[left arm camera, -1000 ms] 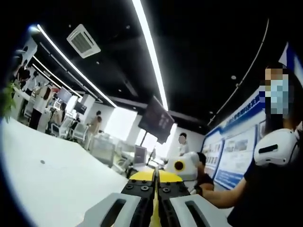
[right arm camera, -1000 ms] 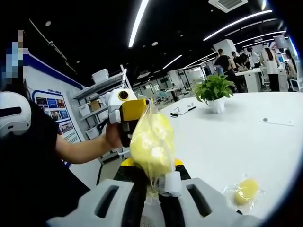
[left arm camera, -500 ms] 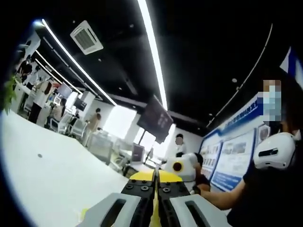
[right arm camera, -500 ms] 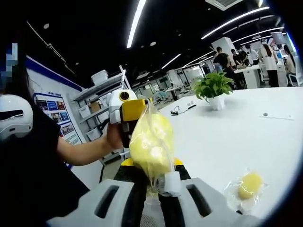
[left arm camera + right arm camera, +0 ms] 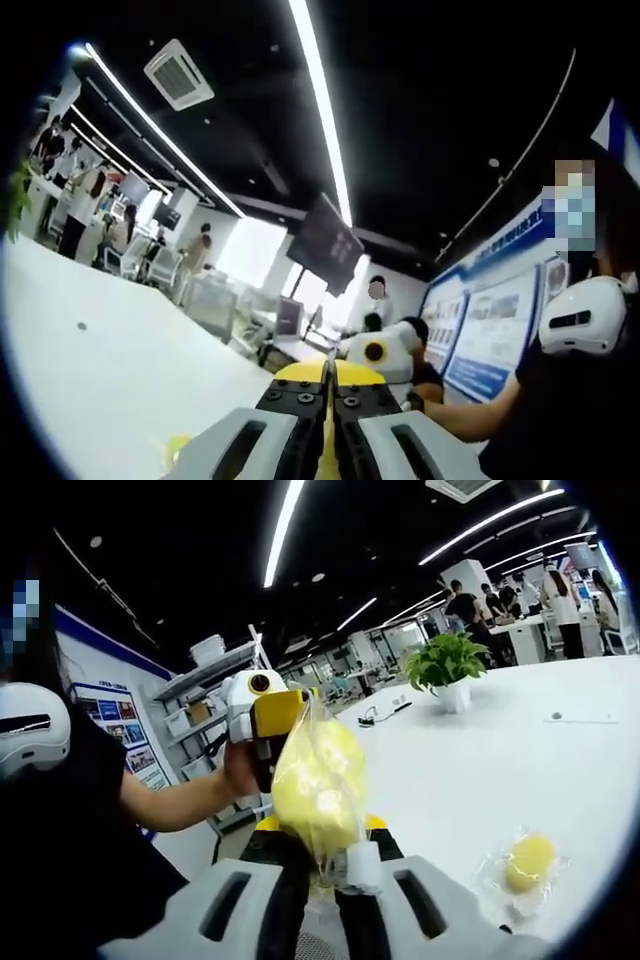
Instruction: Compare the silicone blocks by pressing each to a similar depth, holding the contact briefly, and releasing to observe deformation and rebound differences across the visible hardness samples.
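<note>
Right tool (image 5: pixel 325 880) clenched on a clear bag holding a yellow block (image 5: pixel 318 792), lifted above the white table (image 5: pixel 470 770). The raised bag blocks the view straight ahead. Left tool (image 5: pixel 262 715) sits just behind the bag; in its own view (image 5: pixel 327 420) jaws pressed together. Second bagged block (image 5: pixel 526 863) lies on table to the right. Potted plant (image 5: pixel 447 672) far beyond.
</note>
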